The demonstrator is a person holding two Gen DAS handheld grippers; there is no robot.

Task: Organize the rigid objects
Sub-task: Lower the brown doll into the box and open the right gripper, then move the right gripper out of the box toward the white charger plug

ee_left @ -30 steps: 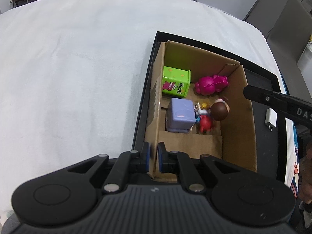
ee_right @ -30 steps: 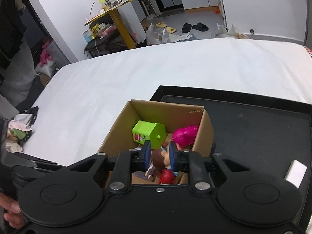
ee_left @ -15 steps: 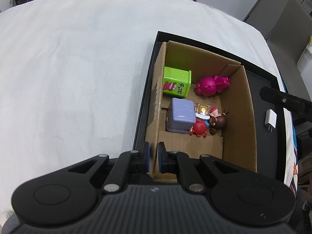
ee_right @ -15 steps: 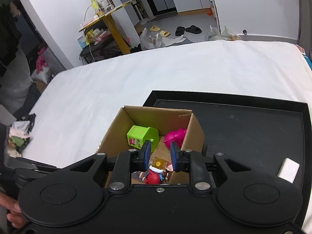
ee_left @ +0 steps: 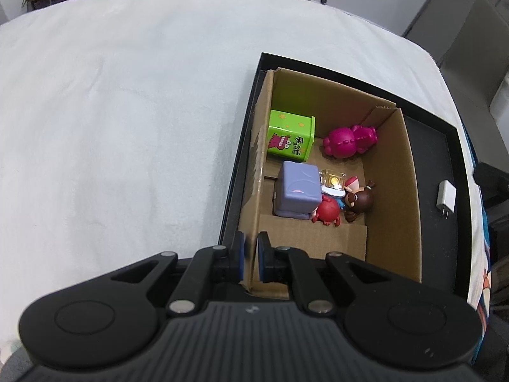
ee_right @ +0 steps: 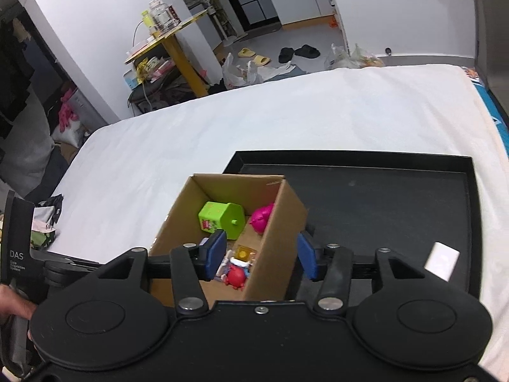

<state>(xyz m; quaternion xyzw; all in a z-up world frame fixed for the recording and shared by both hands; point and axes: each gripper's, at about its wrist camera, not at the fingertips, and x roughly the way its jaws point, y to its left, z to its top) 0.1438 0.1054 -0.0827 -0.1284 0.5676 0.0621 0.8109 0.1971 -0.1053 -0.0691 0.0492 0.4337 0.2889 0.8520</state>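
Note:
A cardboard box (ee_left: 391, 191) stands in a black tray (ee_left: 442, 232) on a white-covered table. It holds a green box (ee_left: 289, 135), a magenta toy (ee_left: 348, 141), a purple cube (ee_left: 297, 192), a red crab toy (ee_left: 327, 211) and a brown-haired figure (ee_left: 359, 202). My left gripper (ee_left: 250, 259) is shut on the box's near left wall. My right gripper (ee_right: 261, 256) is open and empty above the box's near right wall (ee_right: 273, 245); the green box (ee_right: 221, 216) and magenta toy (ee_right: 261, 218) show beyond it.
A white charger plug (ee_left: 445, 197) lies on the tray right of the box, also in the right wrist view (ee_right: 442, 261). The white cloth (ee_left: 127, 111) stretches left and far. A yellow side table (ee_right: 168, 41) and floor clutter stand beyond.
My right gripper let go of the brown-haired figure into the box, opened wide and drew back up and to the right. The left gripper kept its hold on the box wall.

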